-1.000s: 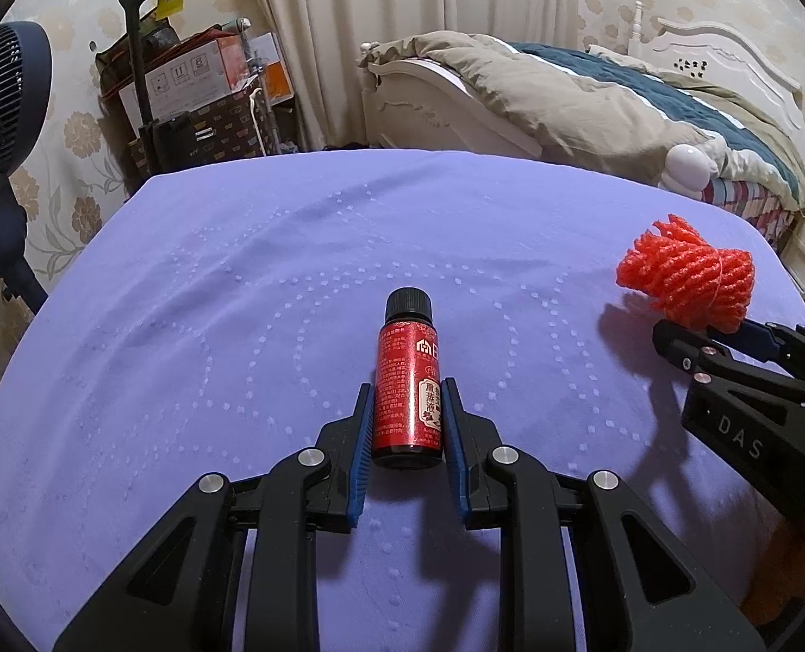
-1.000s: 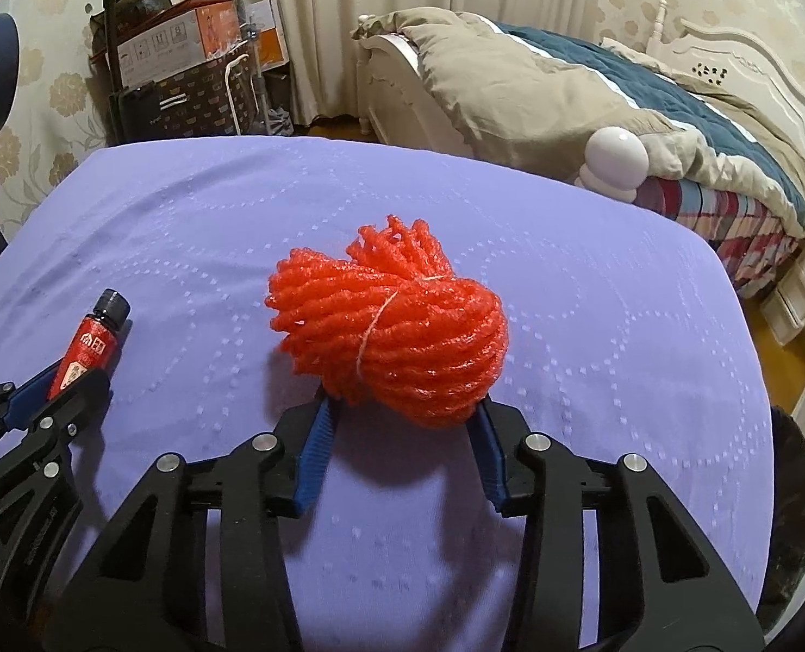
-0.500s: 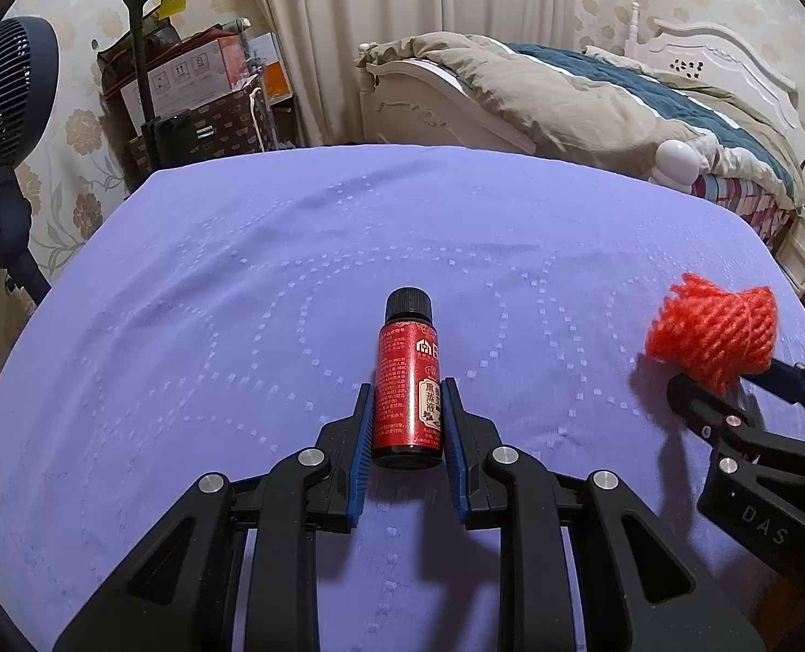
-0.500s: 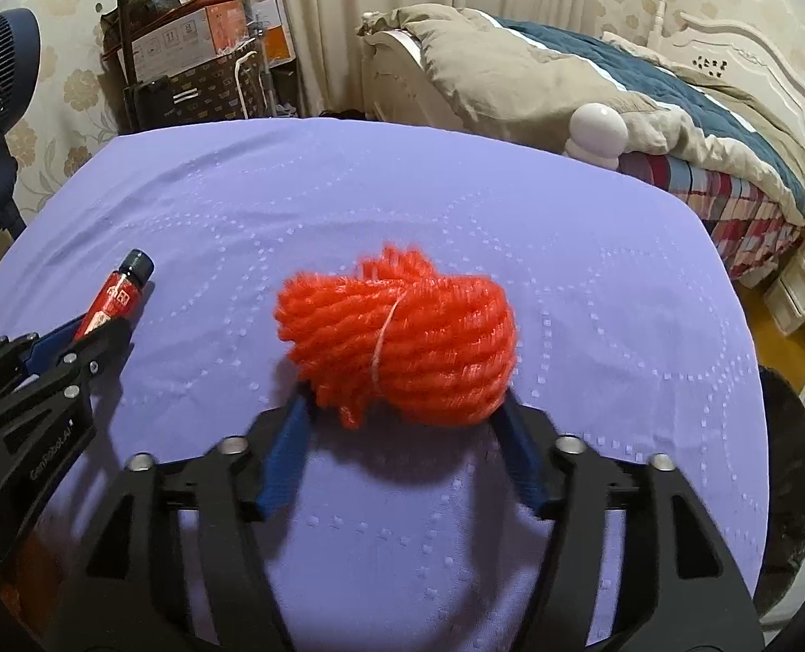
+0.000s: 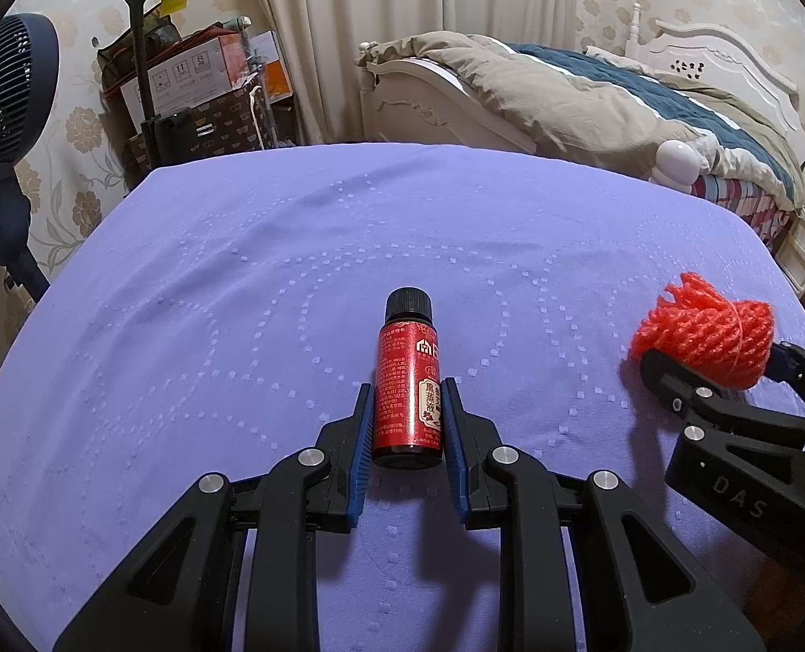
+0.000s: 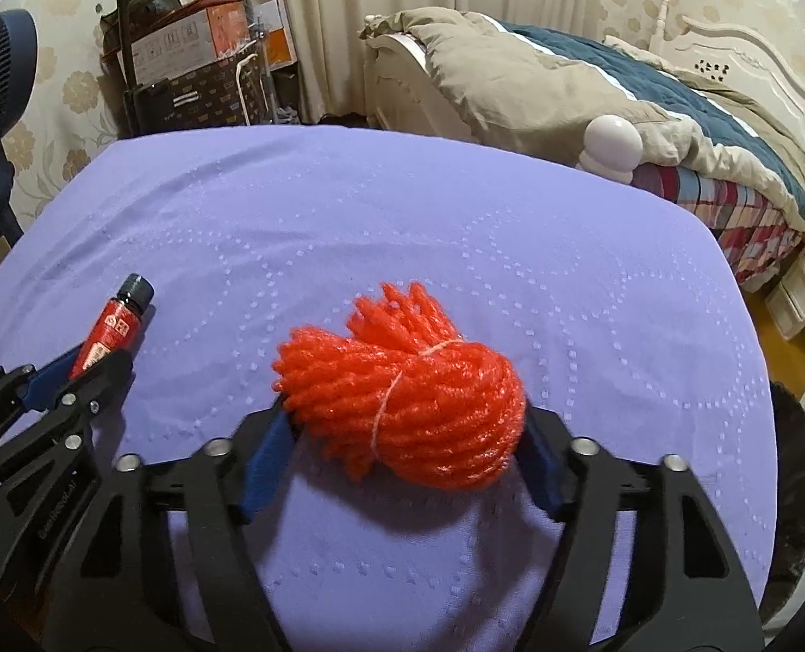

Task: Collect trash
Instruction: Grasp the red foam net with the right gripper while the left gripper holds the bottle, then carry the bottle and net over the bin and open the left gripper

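We clamp the small red glass bottle in our left gripper; our right gripper, jaws just closing, loosely brackets the springy orange foam-net bundle, which may slip free.

Black plastic left claw with blue pads, silver screws; right claw alike

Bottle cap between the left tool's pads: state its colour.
Black; the bottle cap shows best in the left wrist view.
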Available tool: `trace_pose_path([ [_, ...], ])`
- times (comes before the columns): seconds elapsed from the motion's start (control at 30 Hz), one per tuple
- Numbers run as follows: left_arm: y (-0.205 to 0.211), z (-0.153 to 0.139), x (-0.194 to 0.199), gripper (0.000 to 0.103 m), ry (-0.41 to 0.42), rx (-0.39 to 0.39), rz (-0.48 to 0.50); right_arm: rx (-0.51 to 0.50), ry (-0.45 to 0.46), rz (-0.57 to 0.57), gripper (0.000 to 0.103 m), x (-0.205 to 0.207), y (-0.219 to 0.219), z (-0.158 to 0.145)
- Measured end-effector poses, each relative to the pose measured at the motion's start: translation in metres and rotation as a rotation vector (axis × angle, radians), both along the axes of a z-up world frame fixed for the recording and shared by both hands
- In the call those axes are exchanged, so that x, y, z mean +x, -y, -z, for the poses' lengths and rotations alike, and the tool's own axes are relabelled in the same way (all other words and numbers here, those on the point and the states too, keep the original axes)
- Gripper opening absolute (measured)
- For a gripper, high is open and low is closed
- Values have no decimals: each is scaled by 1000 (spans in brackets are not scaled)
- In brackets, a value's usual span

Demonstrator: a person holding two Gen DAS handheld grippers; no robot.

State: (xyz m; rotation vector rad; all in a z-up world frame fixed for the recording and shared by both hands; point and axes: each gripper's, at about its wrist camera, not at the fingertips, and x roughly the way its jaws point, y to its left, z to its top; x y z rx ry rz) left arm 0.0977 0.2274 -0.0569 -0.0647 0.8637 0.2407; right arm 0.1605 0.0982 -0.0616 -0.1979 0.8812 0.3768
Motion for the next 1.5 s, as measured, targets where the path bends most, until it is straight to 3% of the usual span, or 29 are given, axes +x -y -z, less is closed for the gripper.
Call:
trace_pose_path([
  [0.6,32,-4,-9,25,14,-17,54,42,30,64,60,-25,46,-12],
  [0.97,91,-16,-16,25,47,-39,166,33,101,179,60,-47,114,-25],
  [1.5,199,-24,-18,25,66,-13,379,35,153,392,60,-65,228,-28],
])
